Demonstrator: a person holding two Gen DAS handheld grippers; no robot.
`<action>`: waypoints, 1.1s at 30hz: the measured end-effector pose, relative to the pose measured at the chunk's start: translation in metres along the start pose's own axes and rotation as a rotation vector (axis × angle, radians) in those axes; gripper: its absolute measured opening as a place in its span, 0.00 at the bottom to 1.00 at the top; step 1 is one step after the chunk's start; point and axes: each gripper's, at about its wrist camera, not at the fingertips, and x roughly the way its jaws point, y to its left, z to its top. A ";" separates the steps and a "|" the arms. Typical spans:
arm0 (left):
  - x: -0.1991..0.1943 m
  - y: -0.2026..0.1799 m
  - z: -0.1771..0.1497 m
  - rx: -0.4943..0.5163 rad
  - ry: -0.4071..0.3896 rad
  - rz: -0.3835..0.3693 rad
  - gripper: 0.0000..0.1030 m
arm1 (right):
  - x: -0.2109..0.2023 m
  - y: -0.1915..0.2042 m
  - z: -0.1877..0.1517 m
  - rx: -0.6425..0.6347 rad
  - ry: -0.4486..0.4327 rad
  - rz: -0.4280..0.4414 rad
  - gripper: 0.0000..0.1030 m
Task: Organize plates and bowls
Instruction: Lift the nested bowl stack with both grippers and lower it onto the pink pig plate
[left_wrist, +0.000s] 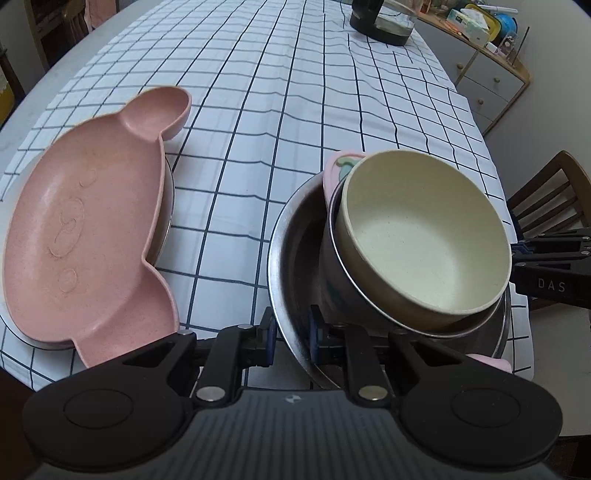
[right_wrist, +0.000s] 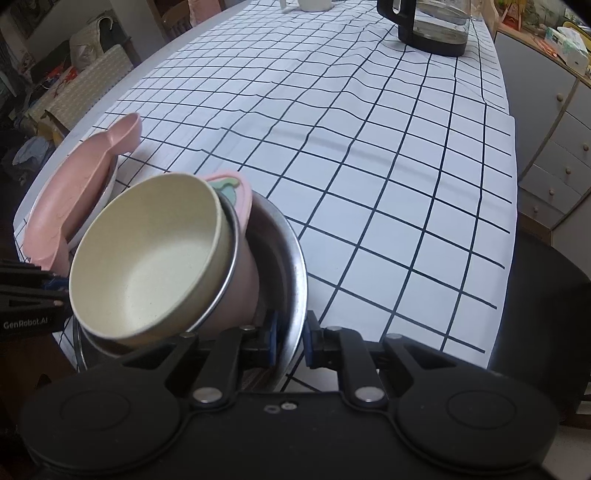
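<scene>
A wide steel bowl (left_wrist: 284, 236) (right_wrist: 295, 258) stands at the near edge of the checked tablecloth. Tilted inside it sits a pink bowl (right_wrist: 243, 273) with a steel liner and an eared handle (left_wrist: 334, 166). A cream bowl (left_wrist: 424, 236) (right_wrist: 147, 266) is nested in that pink bowl. My left gripper (left_wrist: 291, 334) is shut on the steel bowl's near rim. On the opposite side my right gripper (right_wrist: 291, 338) is shut on the same rim. A pink animal-shaped plate (left_wrist: 85, 236) (right_wrist: 74, 184) lies on another plate beside the bowl.
A glass kettle on a black base (left_wrist: 384, 18) (right_wrist: 432, 26) stands at the table's far end. A grey cabinet (left_wrist: 487, 81) with clutter on top lines the right wall. A wooden chair (left_wrist: 546, 192) and a dark seat (right_wrist: 546, 295) stand beside the table's right edge.
</scene>
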 end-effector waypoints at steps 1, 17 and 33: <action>-0.002 0.000 0.000 -0.002 -0.004 -0.003 0.15 | -0.002 0.000 -0.001 -0.004 -0.004 0.000 0.14; -0.061 0.020 0.024 0.016 -0.115 -0.006 0.15 | -0.054 0.029 0.022 0.008 -0.131 -0.023 0.13; -0.104 0.137 0.062 0.150 -0.161 -0.041 0.15 | -0.061 0.135 0.063 0.106 -0.232 -0.053 0.12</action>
